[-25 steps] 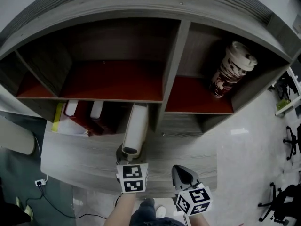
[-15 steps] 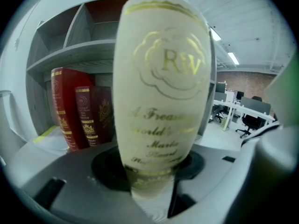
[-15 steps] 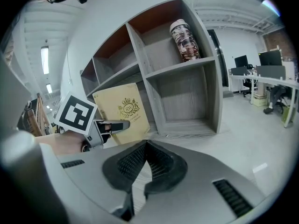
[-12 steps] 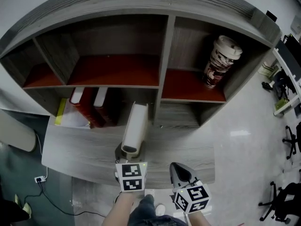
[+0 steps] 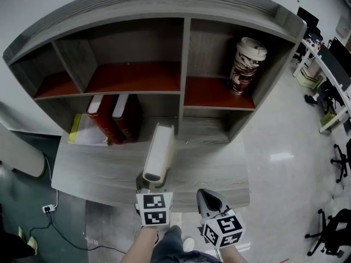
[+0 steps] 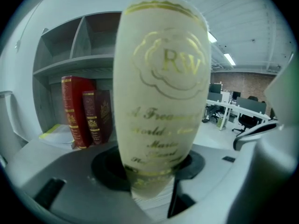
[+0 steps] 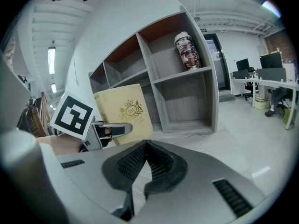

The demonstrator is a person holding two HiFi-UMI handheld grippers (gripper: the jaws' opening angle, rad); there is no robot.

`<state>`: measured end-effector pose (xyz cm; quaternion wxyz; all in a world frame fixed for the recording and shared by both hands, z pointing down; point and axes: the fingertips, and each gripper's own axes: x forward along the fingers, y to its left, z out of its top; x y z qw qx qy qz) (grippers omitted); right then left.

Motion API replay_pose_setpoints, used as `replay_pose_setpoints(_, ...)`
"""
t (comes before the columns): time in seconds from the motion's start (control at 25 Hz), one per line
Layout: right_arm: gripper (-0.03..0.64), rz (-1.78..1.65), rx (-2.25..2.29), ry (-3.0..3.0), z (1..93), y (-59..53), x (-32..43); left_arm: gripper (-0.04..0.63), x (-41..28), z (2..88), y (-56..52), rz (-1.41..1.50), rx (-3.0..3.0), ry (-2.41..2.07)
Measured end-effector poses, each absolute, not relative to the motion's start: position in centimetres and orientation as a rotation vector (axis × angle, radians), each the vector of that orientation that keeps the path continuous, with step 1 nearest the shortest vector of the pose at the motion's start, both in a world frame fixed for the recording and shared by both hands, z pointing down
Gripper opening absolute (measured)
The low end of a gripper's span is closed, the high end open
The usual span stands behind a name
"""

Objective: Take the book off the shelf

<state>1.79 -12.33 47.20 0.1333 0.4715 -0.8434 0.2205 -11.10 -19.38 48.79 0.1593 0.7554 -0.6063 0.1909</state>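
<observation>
The left tool (image 5: pixel 152 184) was clenched on the book (image 5: pixel 159 149), its jaws set wide on either side of the spine end. In the left gripper view the cream spine (image 6: pixel 161 92) filled the middle of the frame, standing upright between the jaws of the left tool (image 6: pixel 152 181), with gold letters and an "RW" crest on it. The book reached away from the tool toward the shelf (image 5: pixel 184 53). It hung above the worktop (image 5: pixel 98 171), in front of the lower middle compartment. From the right gripper view its cover (image 7: pixel 125 113) showed a gold crest, and the book stood out in front of the shelf (image 7: pixel 205 69).

The right tool (image 5: pixel 211 201) was just beside the left one, to its right and lower in the head view. Its jaws were pressed together with nothing between them (image 7: pixel 142 169).

Behind the held book, two red books (image 5: pixel 104 116) leaned in the lower left part of the shelf. In the left gripper view they stood side by side (image 6: pixel 74 111), with gold bands on their spines. A yellow-green sheet (image 5: pixel 74 127) lay to their left. A patterned cup (image 5: pixel 244 64) with a lid stood in the upper right compartment, well apart from the tools. The other upper compartments showed red floors. Office chairs (image 5: pixel 334 163) stood on the pale floor to the right.
</observation>
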Motion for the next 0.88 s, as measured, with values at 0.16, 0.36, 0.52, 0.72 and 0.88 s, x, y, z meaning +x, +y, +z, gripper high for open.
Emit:
replay_pose_setpoints(0.16,0.008,0.627,1.372,-2.453,46.9,-11.3,2.3,0.219,-10.8,48.6,-18.1,0.541,2.159,-1.747)
replay_pose_setpoints(0.36,0.008,0.610,1.384,-2.462,46.5,-9.9,3.0,0.219,-10.2,48.0,-16.7,0.545,2.171,-1.751)
replay_pose_setpoints(0.52,0.008,0.589,1.392,-2.473,46.0,-8.7,3.5,0.219,-9.8,47.5,-15.5,0.533,2.175,-1.766)
replay_pose_setpoints(0.72,0.008,0.567,1.419,-2.483,45.4,-6.9,4.6,0.219,-9.0,47.0,-13.7,0.531,2.188,-1.768)
replay_pose_setpoints(0.88,0.008,0.548,1.427,-2.500,44.9,-5.4,5.5,0.219,-8.2,46.7,-12.2,0.531,2.192,-1.766)
